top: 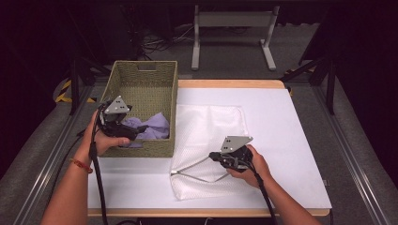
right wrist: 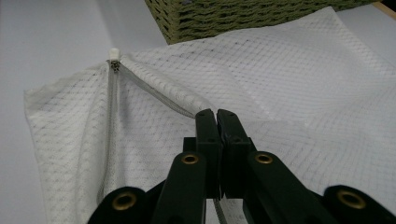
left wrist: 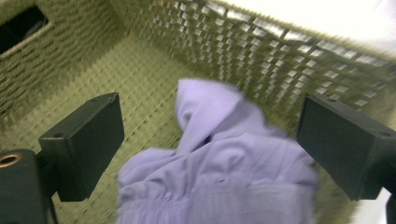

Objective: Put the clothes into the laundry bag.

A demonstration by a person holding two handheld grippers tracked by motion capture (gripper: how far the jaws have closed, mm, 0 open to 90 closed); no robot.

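A woven green basket [top: 141,82] stands at the table's left with a crumpled lavender garment [top: 155,126] in its near end. My left gripper [top: 134,132] hovers over that end, open. In the left gripper view its jaws [left wrist: 210,126] stand wide apart on either side of the garment [left wrist: 219,172], and neither pad presses on it. A white mesh zip bag [top: 216,122] lies flat beside the basket. My right gripper [top: 212,155] is shut on the bag's zipper edge [right wrist: 187,109] and lifts the opening a little. The zipper's white end [right wrist: 113,53] lies farther along.
The basket wall [left wrist: 261,51] rises close behind the garment. A white sheet [top: 281,140] covers the wooden table. Black cables trail from both grippers toward the near edge. A grey metal frame [top: 232,28] stands on the floor beyond the table.
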